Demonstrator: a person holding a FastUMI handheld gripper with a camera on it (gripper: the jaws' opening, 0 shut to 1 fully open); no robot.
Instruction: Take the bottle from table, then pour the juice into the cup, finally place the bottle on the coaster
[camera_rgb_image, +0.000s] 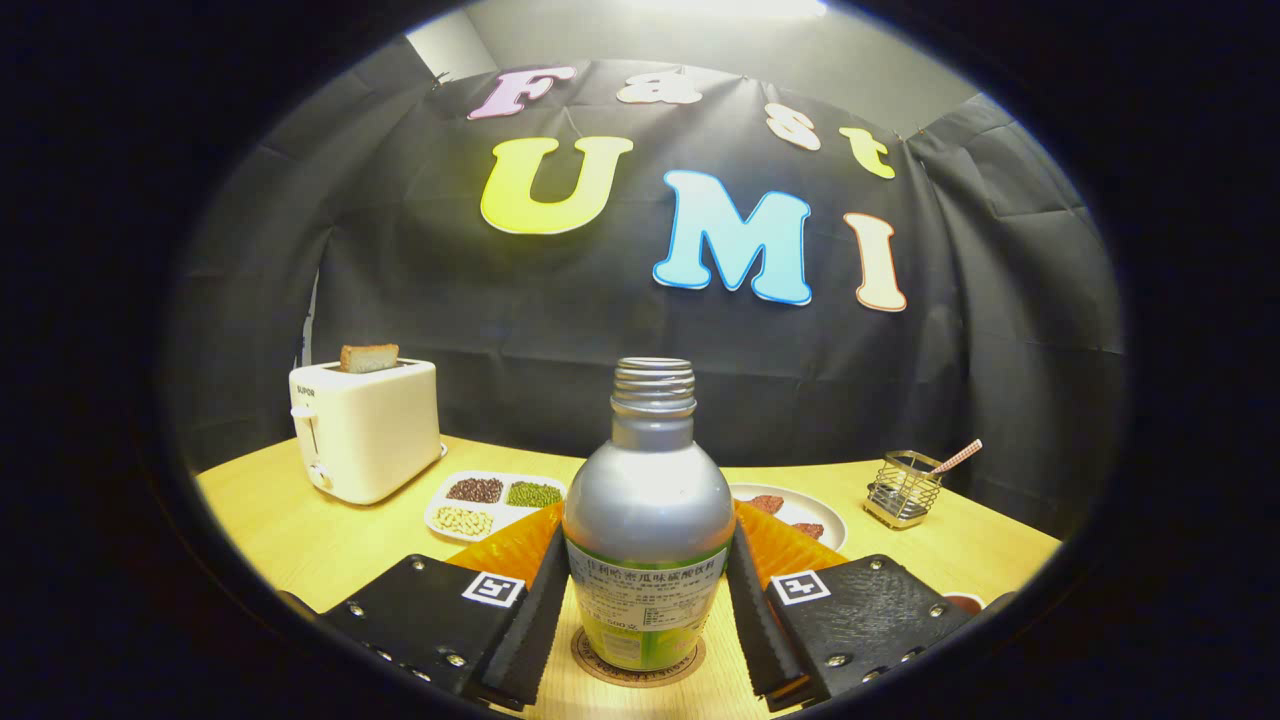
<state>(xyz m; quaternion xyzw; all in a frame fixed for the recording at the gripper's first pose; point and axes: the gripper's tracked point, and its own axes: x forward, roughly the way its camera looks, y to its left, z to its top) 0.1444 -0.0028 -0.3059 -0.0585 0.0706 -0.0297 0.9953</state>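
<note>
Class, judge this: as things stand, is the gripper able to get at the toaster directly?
Probably not. The gripper has its fingers at either side of the bottle, which stands upright on the coaster between them; the toaster lies well beyond, off to the side.

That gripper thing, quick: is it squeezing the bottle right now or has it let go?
Gripper: its fingers flank the bottle, which stands on the coaster; whether both pads actually press on it cannot be told.

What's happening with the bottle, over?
Fingers flank the uncapped silver metal bottle, contact unclear. Bottle upright on round brown coaster. Nothing blocking.
</note>
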